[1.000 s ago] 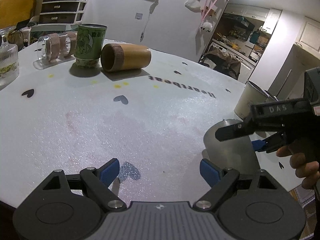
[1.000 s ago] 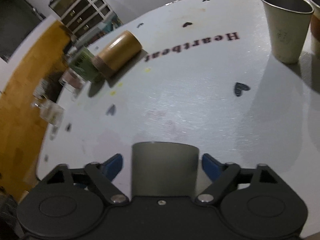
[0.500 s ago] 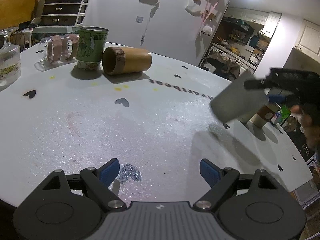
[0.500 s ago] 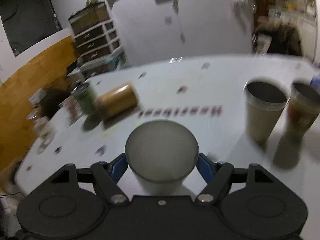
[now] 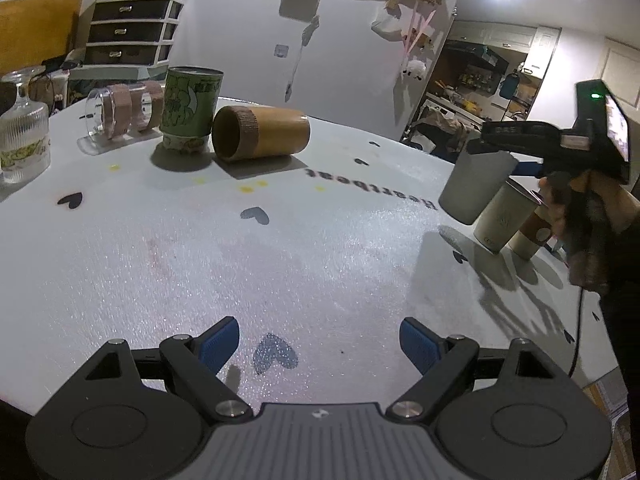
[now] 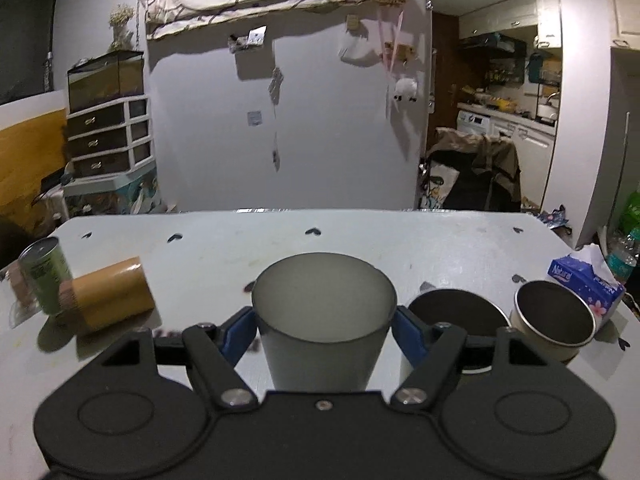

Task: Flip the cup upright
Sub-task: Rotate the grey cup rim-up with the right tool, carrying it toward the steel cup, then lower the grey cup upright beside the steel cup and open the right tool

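The right gripper (image 6: 324, 326) is held level above the white table (image 5: 320, 248), its blue pads clamped on either side of the grey cup (image 6: 324, 320), which hangs mouth-up and slightly tilted, clear of the surface beside two upright cups (image 5: 505, 216). The left gripper (image 5: 320, 344) hovers low near the table's edge, jaws spread wide and holding nothing
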{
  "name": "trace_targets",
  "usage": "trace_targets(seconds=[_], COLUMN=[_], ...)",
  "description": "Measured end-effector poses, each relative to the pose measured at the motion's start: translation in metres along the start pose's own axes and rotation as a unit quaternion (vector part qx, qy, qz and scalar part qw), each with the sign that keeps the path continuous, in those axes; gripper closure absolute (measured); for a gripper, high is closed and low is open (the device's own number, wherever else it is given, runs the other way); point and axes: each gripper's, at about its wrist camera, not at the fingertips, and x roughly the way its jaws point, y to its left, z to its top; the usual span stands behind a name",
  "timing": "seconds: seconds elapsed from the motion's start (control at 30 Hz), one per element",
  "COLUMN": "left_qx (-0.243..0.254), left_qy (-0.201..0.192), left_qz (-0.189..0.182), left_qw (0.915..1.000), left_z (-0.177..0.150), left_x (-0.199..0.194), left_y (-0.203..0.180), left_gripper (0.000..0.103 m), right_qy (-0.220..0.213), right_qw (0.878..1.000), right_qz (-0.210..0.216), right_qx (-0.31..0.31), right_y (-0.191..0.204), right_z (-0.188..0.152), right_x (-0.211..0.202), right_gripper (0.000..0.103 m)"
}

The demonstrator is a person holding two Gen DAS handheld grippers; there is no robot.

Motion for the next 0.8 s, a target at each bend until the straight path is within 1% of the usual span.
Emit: trace_targets(seconds=[0.17, 0.27, 0.47, 0.8], left_qx=[0.015, 0.022, 0.023, 0.027], left_qy=[-0.009, -0.012, -0.01, -0.011], left_qz=[0.002, 0.002, 0.0, 0.002], left_qw=[0.9999, 0.9997, 0.9997, 0.9996], left_z=[-0.001, -0.001, -0.001, 0.001], left_x=[-0.002, -0.004, -0.003, -0.002], left_y=[-0.005, -0.007, -0.009, -0.012], left_gripper=[0.015, 0.015, 0.015, 0.014], right_qy=[-0.012, -0.013, -0.011, -0.009], right_qw=[1.0, 0.999, 0.999, 0.999], right_qz=[-0.025, -0.034, -0.034, -0.03], right_qx=[0.0, 0.01, 0.035, 0.014], right_y=[0.01, 0.01, 0.005, 0.012], right_z=[-0.016, -0.023, -0.029, -0.03], right_x=[0.011, 0.017, 0.021, 0.023], right_gripper=[0.028, 0.028, 0.028, 0.028])
